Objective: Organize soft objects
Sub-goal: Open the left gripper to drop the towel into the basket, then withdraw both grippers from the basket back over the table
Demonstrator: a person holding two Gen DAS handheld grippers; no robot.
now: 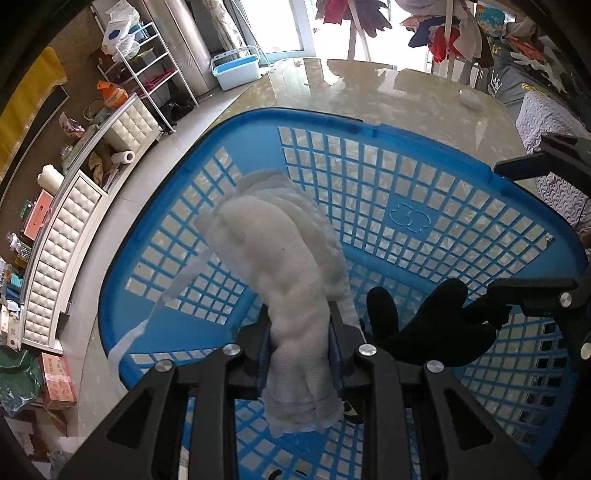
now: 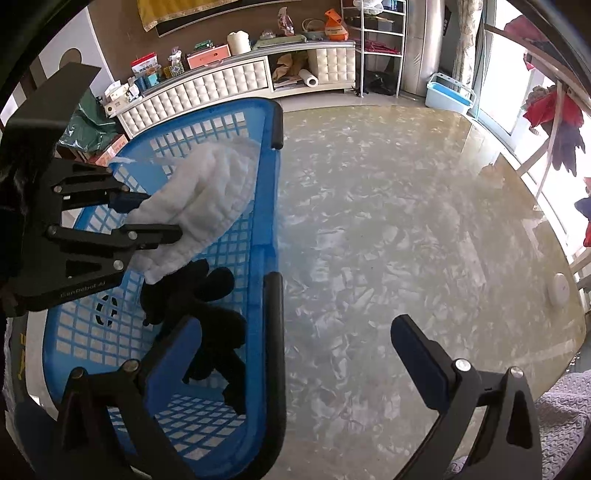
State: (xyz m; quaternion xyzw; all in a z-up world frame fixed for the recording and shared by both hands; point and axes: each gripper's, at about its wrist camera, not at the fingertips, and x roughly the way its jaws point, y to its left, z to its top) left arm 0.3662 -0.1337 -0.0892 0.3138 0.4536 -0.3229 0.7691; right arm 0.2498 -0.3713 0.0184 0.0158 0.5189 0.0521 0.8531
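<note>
A folded white cloth (image 1: pixel 280 266) hangs from my left gripper (image 1: pixel 301 326), which is shut on its near end above the blue lattice basket (image 1: pixel 325 120). The cloth's far end droops toward the basket floor. A black soft item (image 1: pixel 436 325) lies in the basket just right of the cloth. In the right wrist view the left gripper (image 2: pixel 147 218) pinches the white cloth (image 2: pixel 207 192) over the basket (image 2: pixel 275 184), with the black item (image 2: pixel 210 321) below it. My right gripper (image 2: pixel 295 332) is open and holds nothing; its left finger is over the basket, its right finger over the table.
The basket stands on a glossy marbled table (image 2: pixel 406 221). A small white round thing (image 2: pixel 559 290) lies near the table's far edge. A grey quilted cover (image 2: pixel 565 413) sits at the right. A white cabinet (image 2: pixel 221 85) and a clothes rack (image 1: pixel 454 33) stand beyond the table.
</note>
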